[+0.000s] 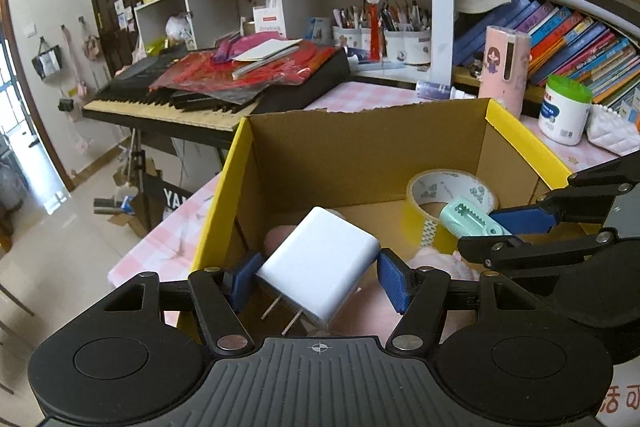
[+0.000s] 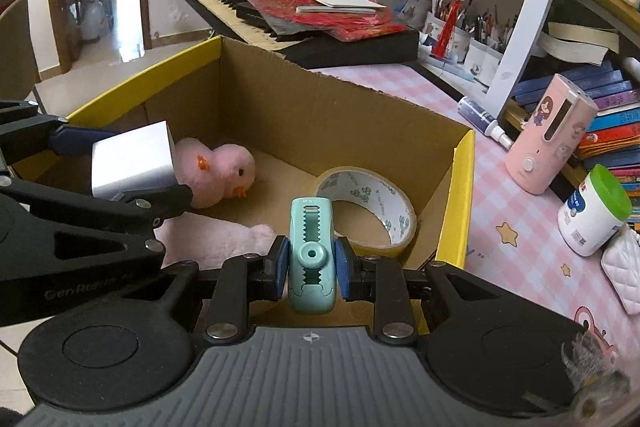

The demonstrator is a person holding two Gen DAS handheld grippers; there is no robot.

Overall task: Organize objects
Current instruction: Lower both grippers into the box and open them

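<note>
Left gripper (image 1: 318, 277): clenched on the charger (image 1: 320, 263); both blue pads press its sides. Held above the box's near-left part.
Charger: white, tilted, two prongs pointing down and back toward the camera. In the right wrist view it shows at the left (image 2: 132, 163), over the duck.
Right gripper (image 2: 311, 265): clenched on the tape dispenser (image 2: 311, 255), pads on both flanks. Held over the box's near-right part, just in front of the tape roll.
Tape dispenser: mint green, toothed slot facing the camera, long axis pointing away. In the left wrist view it shows at the right (image 1: 468, 221), touching or overlapping the roll's outline; cannot tell which.
Box (image 2: 312, 111): open cardboard, yellow outside, on the table (image 2: 516, 227) with pink checked cloth.
Duck (image 2: 224, 173): pink plush, on the box floor toward the far-left corner, beak pointing right.
Tape roll (image 2: 368, 211): yellow rim, printed core, lying on the box floor near the right wall.
Outside box, right edge of table: pink canister (image 2: 548, 143), green-lidded jar (image 2: 592, 211), well apart from the box.
Behind box: keyboard (image 1: 168, 99) with red papers on top.
</note>
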